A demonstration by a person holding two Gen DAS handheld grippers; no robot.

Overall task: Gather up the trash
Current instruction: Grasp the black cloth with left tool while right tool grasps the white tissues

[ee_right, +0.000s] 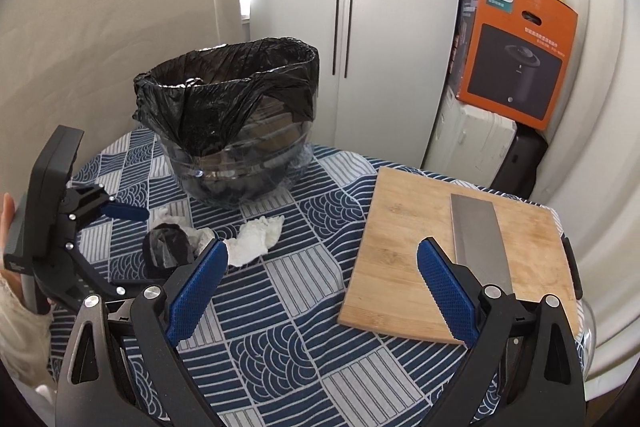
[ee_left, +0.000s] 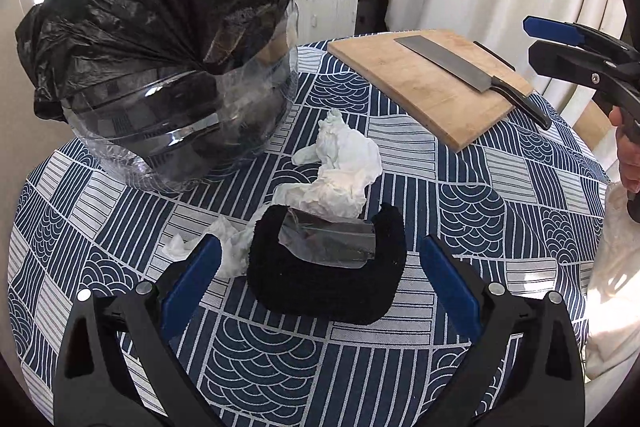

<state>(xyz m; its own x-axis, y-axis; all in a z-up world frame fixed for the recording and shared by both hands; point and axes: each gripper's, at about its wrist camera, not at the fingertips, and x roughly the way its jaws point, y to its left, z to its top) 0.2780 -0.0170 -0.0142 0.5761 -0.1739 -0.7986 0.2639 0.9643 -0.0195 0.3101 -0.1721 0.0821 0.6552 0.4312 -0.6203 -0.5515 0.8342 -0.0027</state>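
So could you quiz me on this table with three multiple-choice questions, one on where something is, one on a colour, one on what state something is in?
1. Where does the cleaver lie?
A. on the wooden cutting board
B. inside the bin
C. on the crumpled tissue

2. What colour is the bag that lines the clear bin?
A. white
B. black
C. orange

3. How do the fingers of the left gripper stand?
A. shut on the tissue
B. shut on the cleaver
C. open, holding nothing

Answers: 1 A, the blade rests flat on the board at the table's far side. 2 B, the liner folded over the bin's rim is black. 3 C, the blue pads stand wide apart on either side of the black object, touching nothing, with the white tissue beyond it.
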